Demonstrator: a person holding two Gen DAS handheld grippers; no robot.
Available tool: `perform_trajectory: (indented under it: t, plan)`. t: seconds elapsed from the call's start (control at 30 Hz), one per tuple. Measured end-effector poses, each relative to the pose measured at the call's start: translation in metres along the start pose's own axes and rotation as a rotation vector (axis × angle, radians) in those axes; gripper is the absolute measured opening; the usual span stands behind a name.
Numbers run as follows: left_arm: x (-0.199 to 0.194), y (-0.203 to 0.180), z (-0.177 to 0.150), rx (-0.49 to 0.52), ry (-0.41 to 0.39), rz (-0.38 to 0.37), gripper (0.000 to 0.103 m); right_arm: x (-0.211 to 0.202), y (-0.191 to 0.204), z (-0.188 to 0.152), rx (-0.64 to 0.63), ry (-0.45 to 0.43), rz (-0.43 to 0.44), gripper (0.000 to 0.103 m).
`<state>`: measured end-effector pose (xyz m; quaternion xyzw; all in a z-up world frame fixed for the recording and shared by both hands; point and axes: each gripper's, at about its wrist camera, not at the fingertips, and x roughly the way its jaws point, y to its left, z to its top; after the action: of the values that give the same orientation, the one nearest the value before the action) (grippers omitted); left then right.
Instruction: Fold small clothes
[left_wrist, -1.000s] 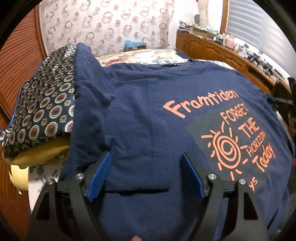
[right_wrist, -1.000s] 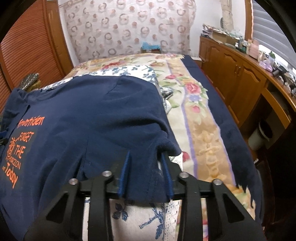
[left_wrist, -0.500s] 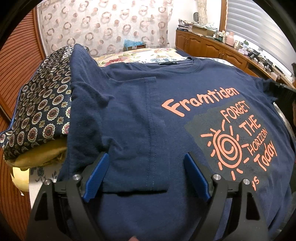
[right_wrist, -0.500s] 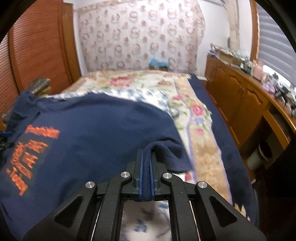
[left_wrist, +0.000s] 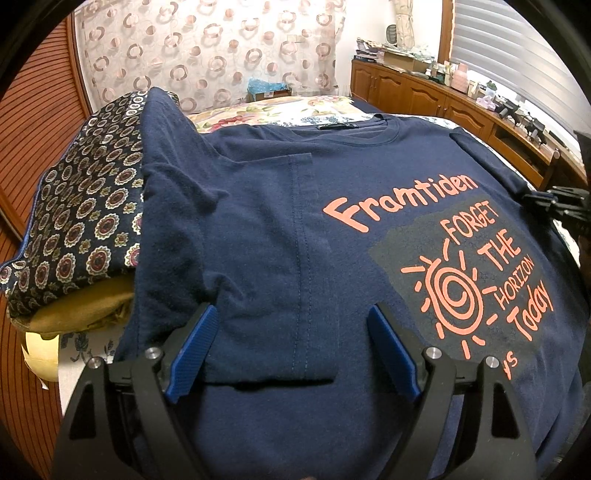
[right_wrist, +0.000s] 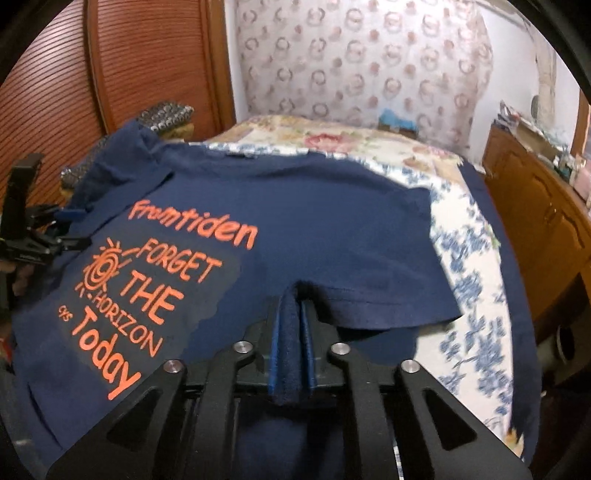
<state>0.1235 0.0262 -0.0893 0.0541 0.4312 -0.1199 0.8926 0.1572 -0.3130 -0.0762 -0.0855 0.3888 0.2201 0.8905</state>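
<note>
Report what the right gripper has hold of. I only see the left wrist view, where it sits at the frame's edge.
Observer: The right gripper is pinching a bunched fold of the navy T-shirt. Its jaws have just eased open slightly, with the cloth between them.
Operator: Say which part of the shirt.
Observer: The sleeve on that side. Its stitched hem runs to the right of the gripper and lies over the shirt's body.
Operator: Say what lies past that sleeve.
Observer: A blue-flowered sheet, right beside the shirt's edge.
</note>
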Motion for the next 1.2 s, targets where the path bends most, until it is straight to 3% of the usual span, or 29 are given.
perform_trajectory:
  t: [0.1,0.17,0.2,0.5,0.7,0.93,1.0,1.2]
  plan:
    - [-0.005,0.003,-0.001,-0.014,-0.027,0.030,0.084,-0.002,-0.003,0.000,0.016,-0.010,-0.008,0.028]
    - [-0.012,0.006,-0.002,-0.033,-0.059,0.029,0.084,-0.011,-0.007,-0.001,0.030,-0.014,-0.011,0.047]
    - [-0.018,0.008,-0.003,-0.052,-0.084,0.022,0.084,-0.015,-0.009,0.001,0.033,-0.021,-0.019,0.049]
    - [-0.053,0.007,-0.003,-0.100,-0.254,0.049,0.084,-0.052,-0.052,0.015,0.097,-0.115,-0.105,0.050]
    - [-0.065,-0.006,-0.001,-0.087,-0.284,0.061,0.084,-0.032,-0.086,0.007,0.141,-0.053,-0.154,0.050]
    - [-0.073,-0.018,-0.003,-0.069,-0.283,0.021,0.084,-0.001,-0.109,-0.005,0.199,0.025,-0.142,0.050]
    - [-0.073,-0.020,-0.004,-0.073,-0.283,0.007,0.084,0.002,-0.111,-0.005,0.212,0.035,-0.129,0.044]
    - [-0.076,-0.026,-0.008,-0.074,-0.291,-0.018,0.084,0.003,-0.101,-0.002,0.148,0.036,-0.083,0.011]
